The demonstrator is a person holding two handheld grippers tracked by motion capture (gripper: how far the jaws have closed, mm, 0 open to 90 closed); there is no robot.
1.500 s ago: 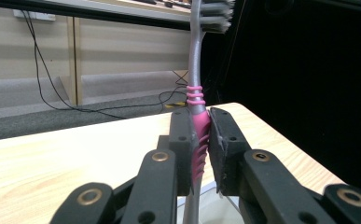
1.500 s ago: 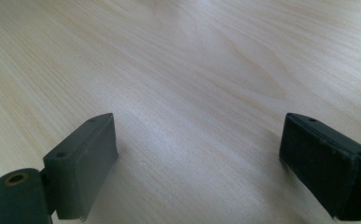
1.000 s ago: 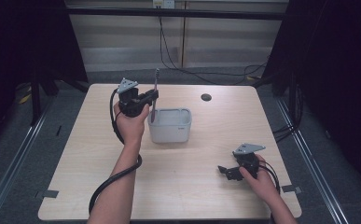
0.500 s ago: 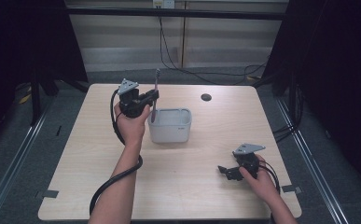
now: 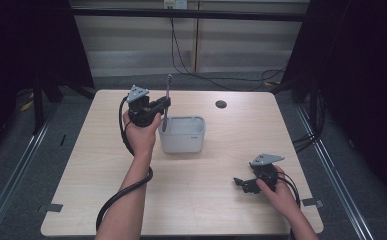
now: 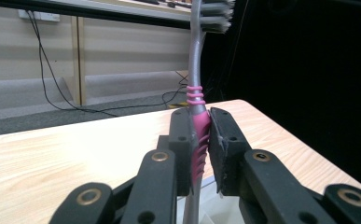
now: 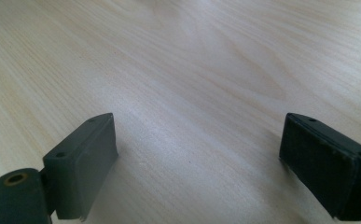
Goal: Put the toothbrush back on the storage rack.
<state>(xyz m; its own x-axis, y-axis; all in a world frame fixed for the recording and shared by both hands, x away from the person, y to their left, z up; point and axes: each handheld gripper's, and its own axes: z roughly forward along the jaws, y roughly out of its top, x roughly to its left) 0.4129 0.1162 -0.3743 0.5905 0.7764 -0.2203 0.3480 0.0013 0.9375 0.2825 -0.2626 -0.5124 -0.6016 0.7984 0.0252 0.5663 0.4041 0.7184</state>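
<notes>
We see a light wooden table [image 5: 196, 200] with a grey rectangular bin [image 5: 182, 135] standing a little toward ten o'clock of its middle. The bin's interior looks pale and bare from the high view; we cannot tell whether anything lies at its bottom.

The left gripper [image 5: 162, 106] is held at the bin's nine o'clock edge, and its jaws are clamped on a toothbrush [image 5: 166, 102]. In the left gripper view the toothbrush [image 6: 197, 116] stands nearly upright between the two black jaws, pinched at its pink ribbed grip, the grey neck rising to the bristled head at the top edge. Its lower end points down toward the bin's left rim; whether it reaches inside the bin, we cannot tell.

The right gripper [image 5: 242, 183] rests low over the table at about four o'clock, well apart from the bin. In the right gripper view its jaws stand wide apart with bare wood grain between them.

A small dark round spot [image 5: 221, 104] sits on the table toward one o'clock.
</notes>
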